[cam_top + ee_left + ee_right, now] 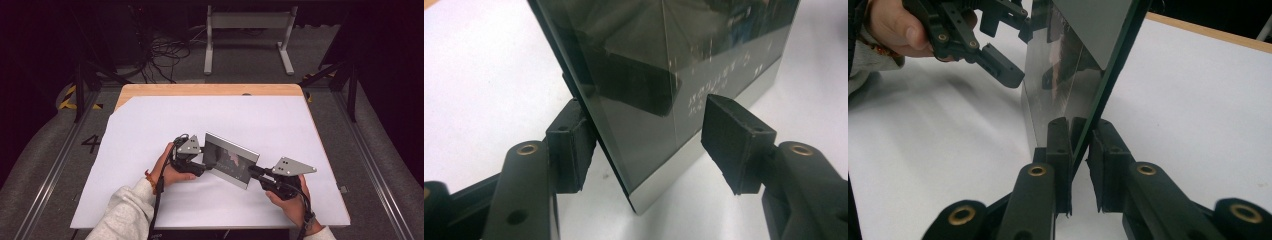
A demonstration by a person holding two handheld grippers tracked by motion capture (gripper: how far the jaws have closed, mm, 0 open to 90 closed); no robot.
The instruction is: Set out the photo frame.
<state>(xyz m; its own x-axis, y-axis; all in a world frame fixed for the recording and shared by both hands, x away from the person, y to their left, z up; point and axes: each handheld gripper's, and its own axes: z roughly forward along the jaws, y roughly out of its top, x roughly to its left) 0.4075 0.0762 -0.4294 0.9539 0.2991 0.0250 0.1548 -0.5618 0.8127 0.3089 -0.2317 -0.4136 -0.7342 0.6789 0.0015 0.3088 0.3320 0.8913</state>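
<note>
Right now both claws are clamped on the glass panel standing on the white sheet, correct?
Not quite. The right claw is clamped on the glass panel, but the left claw is open around its edge: the left gripper view shows a gap at one pad.

Bright, evenly lit white table amid dark surroundings — soft shadows, mild close-up blur.

Both black two-jaw grippers, left and right, carry brass-ringed pivot screws, grey three-cornered perforated top plates and trailing black cables; pale grey sleeves, an orange wristband.
</note>
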